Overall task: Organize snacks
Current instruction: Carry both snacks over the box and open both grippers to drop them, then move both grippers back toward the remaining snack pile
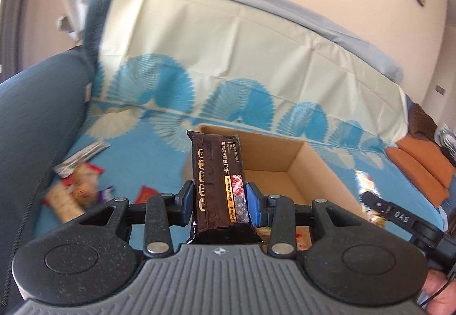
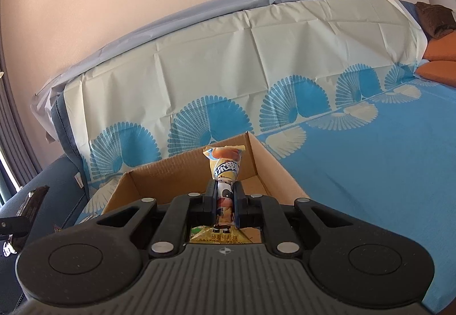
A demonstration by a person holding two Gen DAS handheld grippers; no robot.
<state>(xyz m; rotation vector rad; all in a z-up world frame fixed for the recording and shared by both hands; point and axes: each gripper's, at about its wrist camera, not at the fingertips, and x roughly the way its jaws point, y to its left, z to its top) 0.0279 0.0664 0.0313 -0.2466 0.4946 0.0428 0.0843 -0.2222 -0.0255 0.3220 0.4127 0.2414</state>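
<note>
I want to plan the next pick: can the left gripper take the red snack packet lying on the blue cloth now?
Probably not yet. The left gripper is shut on the black cracker pack, so its jaws are occupied. The red snack packet itself lies uncovered on the blue cloth.

The dark cracker packet [image 1: 218,181], standing upright in the near middle of the left wrist view, carries the English words "BLACK TRUFFLE" in small white print near its far end, with a line of larger white Chinese characters beside them that includes 苏打饼干; the small print on its orange strip is too fine to read. At the near right of that view, a black gripper part [image 1: 399,215] bears white letters that read roughly "DAS". In the right wrist view, the yellow candy packet [image 2: 225,172] shows large white Chinese characters on a blue band, partly wrapped out of sight, and near its lower end a line that seems to read 棒棒糖.
</note>
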